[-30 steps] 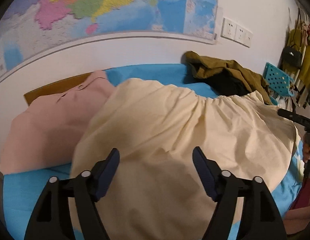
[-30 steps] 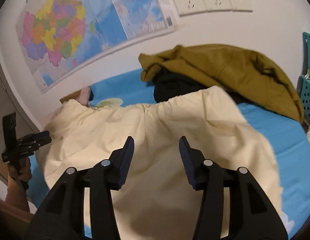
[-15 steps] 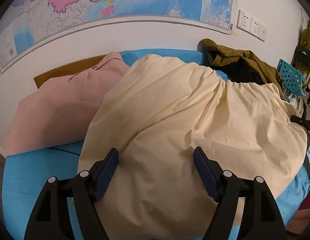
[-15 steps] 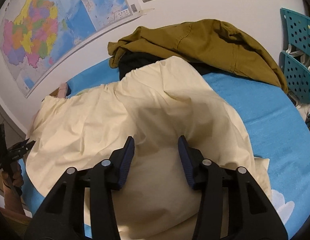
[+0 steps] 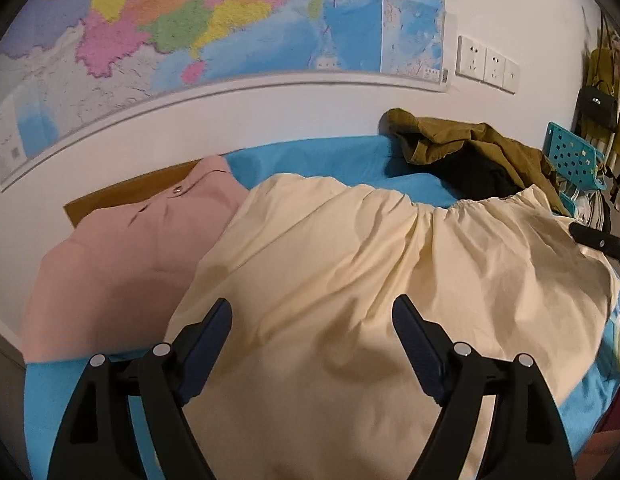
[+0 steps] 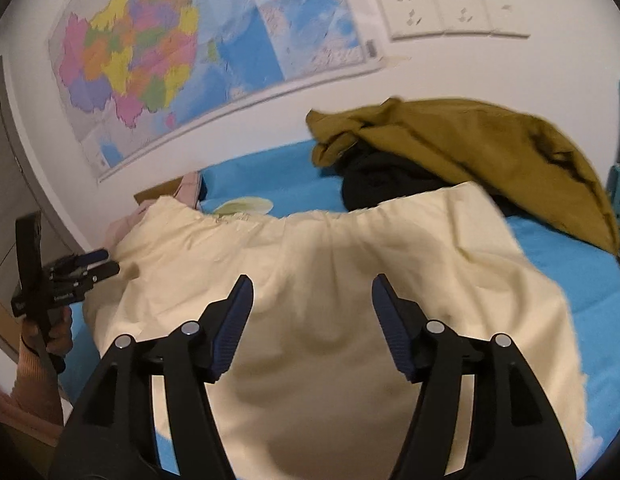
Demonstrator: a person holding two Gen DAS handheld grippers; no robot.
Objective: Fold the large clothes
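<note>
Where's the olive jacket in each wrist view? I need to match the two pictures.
Left wrist: olive jacket upper right, heaped on a dark garment beyond the cream garment.
Right wrist: olive jacket right of centre, larger, over the same dark garment.
Shared landmark: the wall sockets above it.
</note>
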